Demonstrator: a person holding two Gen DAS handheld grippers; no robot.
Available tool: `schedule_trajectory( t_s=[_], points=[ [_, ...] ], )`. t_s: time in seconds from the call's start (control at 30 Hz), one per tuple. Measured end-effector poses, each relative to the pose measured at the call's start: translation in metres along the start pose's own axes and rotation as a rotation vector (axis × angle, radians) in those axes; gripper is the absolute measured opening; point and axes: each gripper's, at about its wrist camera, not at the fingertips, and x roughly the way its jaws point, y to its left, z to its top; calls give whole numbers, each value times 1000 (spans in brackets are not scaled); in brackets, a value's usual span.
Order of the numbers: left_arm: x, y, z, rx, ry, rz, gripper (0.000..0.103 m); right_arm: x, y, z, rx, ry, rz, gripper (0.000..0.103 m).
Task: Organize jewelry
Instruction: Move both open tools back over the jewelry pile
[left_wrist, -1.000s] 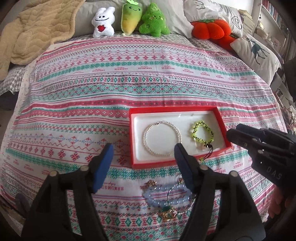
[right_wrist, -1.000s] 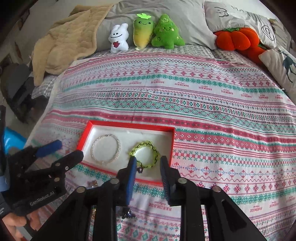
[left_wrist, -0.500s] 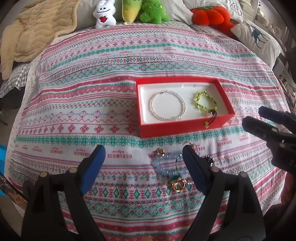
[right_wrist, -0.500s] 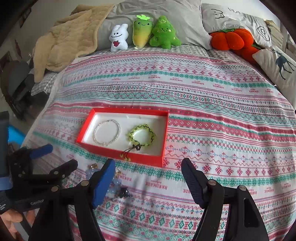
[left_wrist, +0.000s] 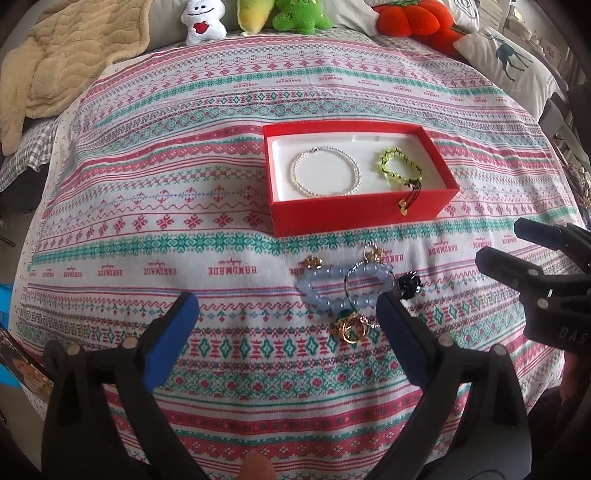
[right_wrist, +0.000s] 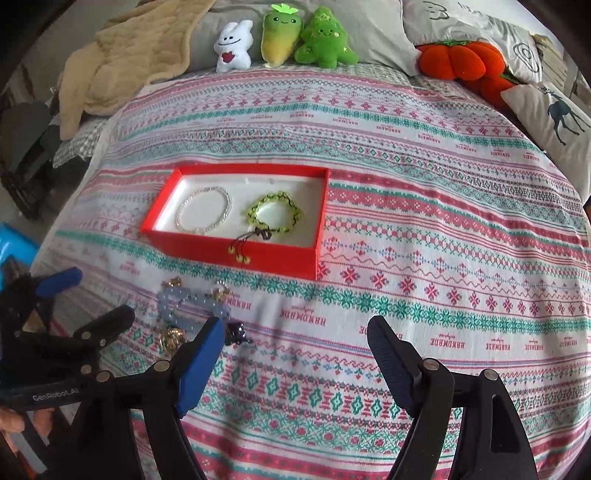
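Note:
A red box (left_wrist: 354, 216) (right_wrist: 236, 254) with a white lining lies on the bed. In it are a pearl bracelet (left_wrist: 325, 173) (right_wrist: 203, 214) and a yellow-green beaded bracelet (left_wrist: 400, 170) (right_wrist: 275, 214), whose dark cord hangs over the front wall. In front of the box lies a pile: a pale blue bead bracelet (left_wrist: 343, 288) (right_wrist: 192, 306), gold earrings (left_wrist: 349, 328) (right_wrist: 171, 338) and a black bead piece (left_wrist: 408, 284) (right_wrist: 236, 332). My left gripper (left_wrist: 288, 328) is open and empty just before the pile. My right gripper (right_wrist: 295, 354) is open and empty, right of the pile.
The patterned bedspread (left_wrist: 184, 184) covers the bed. Plush toys (right_wrist: 280, 40), an orange pumpkin cushion (right_wrist: 458, 61), a deer pillow (right_wrist: 554, 114) and a beige blanket (left_wrist: 55, 62) line the far edge. The right gripper shows in the left view (left_wrist: 517, 251), the left in the right view (right_wrist: 74, 306).
The right gripper opened, left the yellow-green bracelet in the box and drew back. The left gripper also drew back from the box, so the loose pile now lies ahead of it.

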Motion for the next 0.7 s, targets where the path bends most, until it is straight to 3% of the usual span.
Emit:
schedule_trajectory(
  t_s=[0.23, 0.37, 0.7],
  points=[
    [5, 13, -8, -24, 4, -12, 103, 10, -3, -10, -8, 50, -2, 81],
    [15, 27, -14, -47, 48, -13, 103, 17, -8, -15, 1, 82, -1, 81],
    [29, 23, -30, 3, 102, -43, 103, 24, -7, -21, -12, 115, -9, 81]
  ],
)
